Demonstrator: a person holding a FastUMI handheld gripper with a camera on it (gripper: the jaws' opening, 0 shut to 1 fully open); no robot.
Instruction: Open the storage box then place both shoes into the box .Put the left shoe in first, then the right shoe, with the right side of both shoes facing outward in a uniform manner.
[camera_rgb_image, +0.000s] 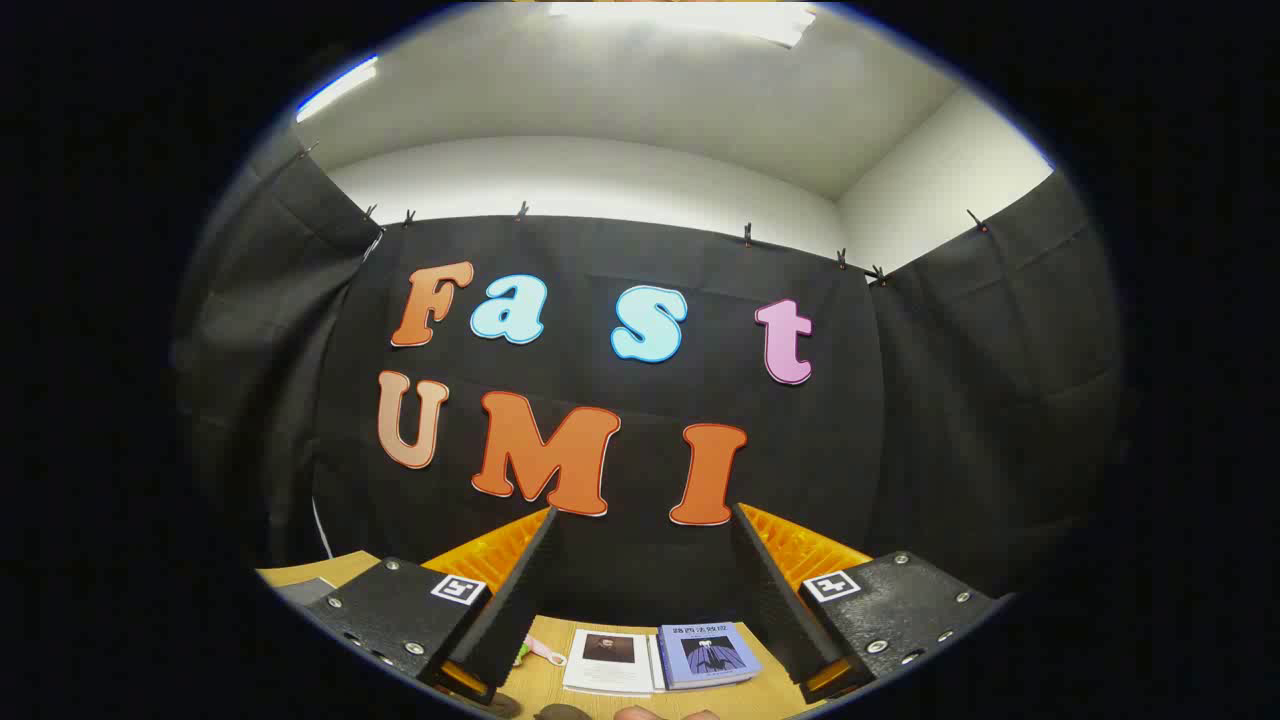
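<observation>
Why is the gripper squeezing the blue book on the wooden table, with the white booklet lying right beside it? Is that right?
Not quite. The gripper is not squeezing anything: in the gripper view its fingers stand wide apart and open, raised above the table. The blue book does lie on the wooden table, with the white booklet right beside it.

A makeshift recording booth inside a plain white-walled room: black cloth (620, 400) hangs as a backdrop on three sides, pinned along its top edge with small clips (747, 235), while white walls (600, 175) and a ceiling with strip lights (336, 88) rise above it. Below stands a wooden table (560, 640) bearing two booklets (655, 658), a staged workspace rather than a lived-in home.
</observation>
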